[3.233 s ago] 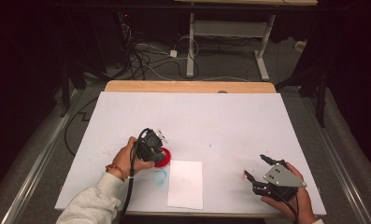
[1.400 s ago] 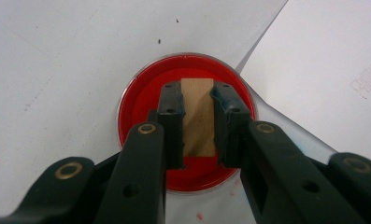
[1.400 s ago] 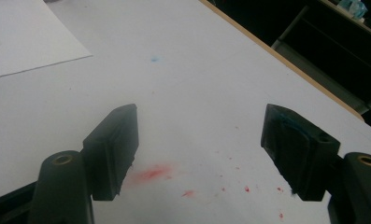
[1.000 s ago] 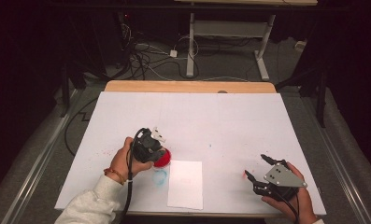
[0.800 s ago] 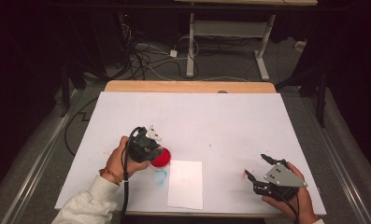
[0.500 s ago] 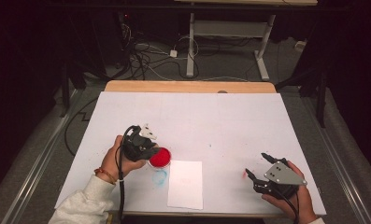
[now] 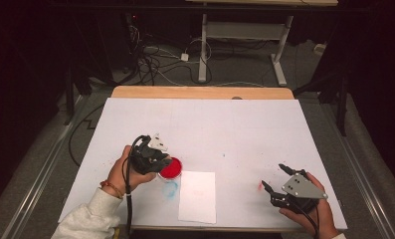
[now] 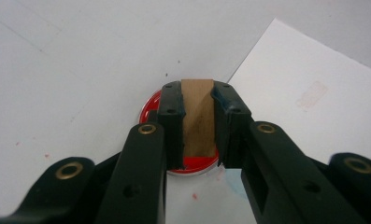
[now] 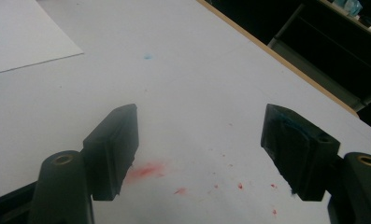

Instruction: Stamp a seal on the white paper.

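My left gripper (image 8: 197,100) is shut on a small wooden block (image 8: 197,116), held upright over a round red ink pad (image 8: 192,162). In the high view the left gripper (image 7: 161,160) sits at the near left of the white table, right at the red ink pad (image 7: 172,168). Whether the block touches the pad I cannot tell. A white sheet of paper (image 7: 198,196) lies just right of the pad, also seen as paper (image 8: 314,98) beyond the jaws. My right gripper (image 7: 276,179) rests at the near right, open and holding nothing, its jaws (image 9: 199,149) wide over the table.
A faint blue ring mark (image 7: 169,189) lies beside the paper. Red ink smears (image 9: 145,171) stain the table (image 7: 225,124) under the right gripper. A wooden strip (image 7: 200,92) edges the far side, with cables and a desk frame on the floor beyond.
The left hand has slid a little left and away with the block, so more of the red pad shows. The right gripper has stayed put.
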`<state>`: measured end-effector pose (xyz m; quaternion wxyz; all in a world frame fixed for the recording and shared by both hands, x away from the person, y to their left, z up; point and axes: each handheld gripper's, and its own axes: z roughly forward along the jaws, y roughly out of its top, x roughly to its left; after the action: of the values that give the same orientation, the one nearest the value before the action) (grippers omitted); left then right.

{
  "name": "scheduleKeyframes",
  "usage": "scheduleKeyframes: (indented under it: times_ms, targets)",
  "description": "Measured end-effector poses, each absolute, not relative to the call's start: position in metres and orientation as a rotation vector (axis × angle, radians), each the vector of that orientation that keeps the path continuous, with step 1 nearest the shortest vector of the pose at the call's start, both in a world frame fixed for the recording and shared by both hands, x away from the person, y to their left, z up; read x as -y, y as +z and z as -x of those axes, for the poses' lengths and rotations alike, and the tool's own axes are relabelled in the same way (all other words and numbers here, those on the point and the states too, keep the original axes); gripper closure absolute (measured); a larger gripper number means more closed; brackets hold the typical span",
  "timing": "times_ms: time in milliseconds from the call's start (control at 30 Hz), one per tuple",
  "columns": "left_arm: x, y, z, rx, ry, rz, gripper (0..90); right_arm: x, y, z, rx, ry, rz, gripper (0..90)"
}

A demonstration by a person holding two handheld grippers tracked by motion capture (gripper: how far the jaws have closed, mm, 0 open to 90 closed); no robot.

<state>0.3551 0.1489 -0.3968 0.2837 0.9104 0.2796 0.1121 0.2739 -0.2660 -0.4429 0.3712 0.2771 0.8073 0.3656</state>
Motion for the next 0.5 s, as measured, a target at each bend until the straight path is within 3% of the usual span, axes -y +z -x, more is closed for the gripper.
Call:
scheduleKeyframes:
  times_ms: [500]
  targets:
    - [-0.118,-0.392,-0.336,-0.598,0.283,-2.477,73.5,0.266,-0.445,-0.273,-2.081,0.939,-0.707,28.1]
